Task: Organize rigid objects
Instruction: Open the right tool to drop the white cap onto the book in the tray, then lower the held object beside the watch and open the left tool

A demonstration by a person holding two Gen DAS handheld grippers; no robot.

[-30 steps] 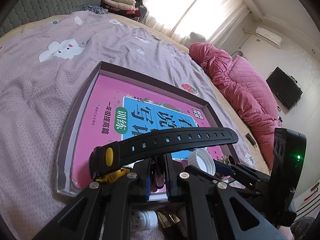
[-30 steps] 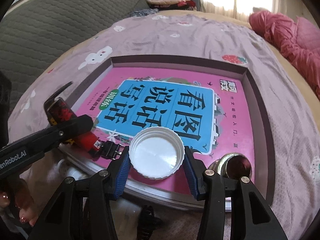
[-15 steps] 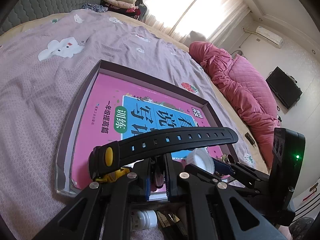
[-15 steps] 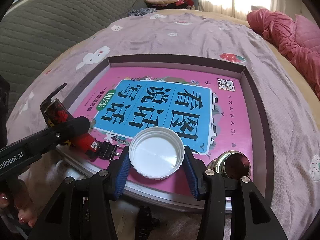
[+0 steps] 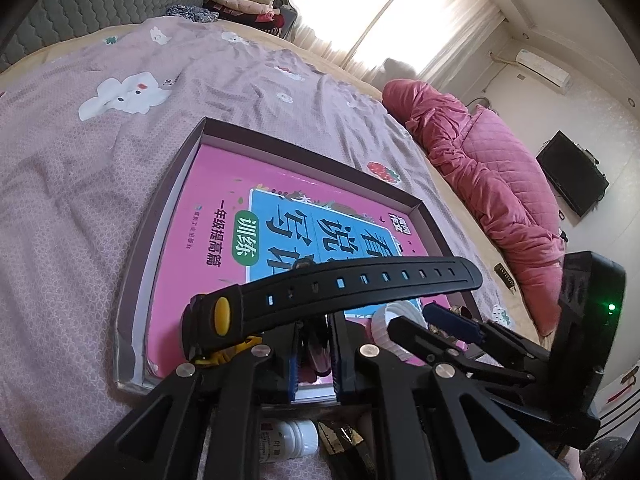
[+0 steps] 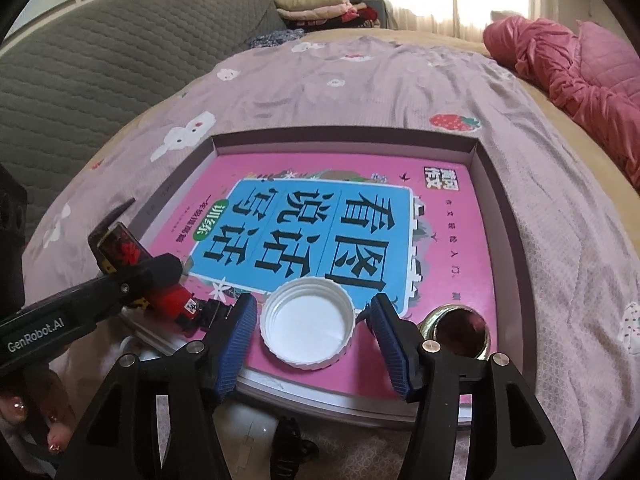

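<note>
My left gripper (image 5: 314, 360) is shut on a black watch (image 5: 340, 284) with a yellow button, its strap sticking out to the right over the tray's near left corner. In the right wrist view this watch (image 6: 120, 244) shows red on its inner side. My right gripper (image 6: 313, 306) has its jaws opening. A white bottle cap (image 6: 307, 322) lies open side up between the blue pads (image 6: 240, 332), which stand clear of its rim. The cap rests on a pink book (image 6: 440, 240) inside a dark-rimmed box tray (image 6: 344, 134). A brass-coloured round cap (image 6: 460, 328) sits just right of it.
The tray lies on a lilac bedspread (image 6: 400, 80). A small white pill bottle (image 5: 288, 438) and dark items lie on the bed in front of the tray. A pink quilt (image 5: 500, 184) is piled at the right. A person's fingers (image 6: 24, 412) show at the lower left.
The right gripper's jaws have spread away from the white cap, which now lies free on the book. The left gripper with the watch has stayed still.
</note>
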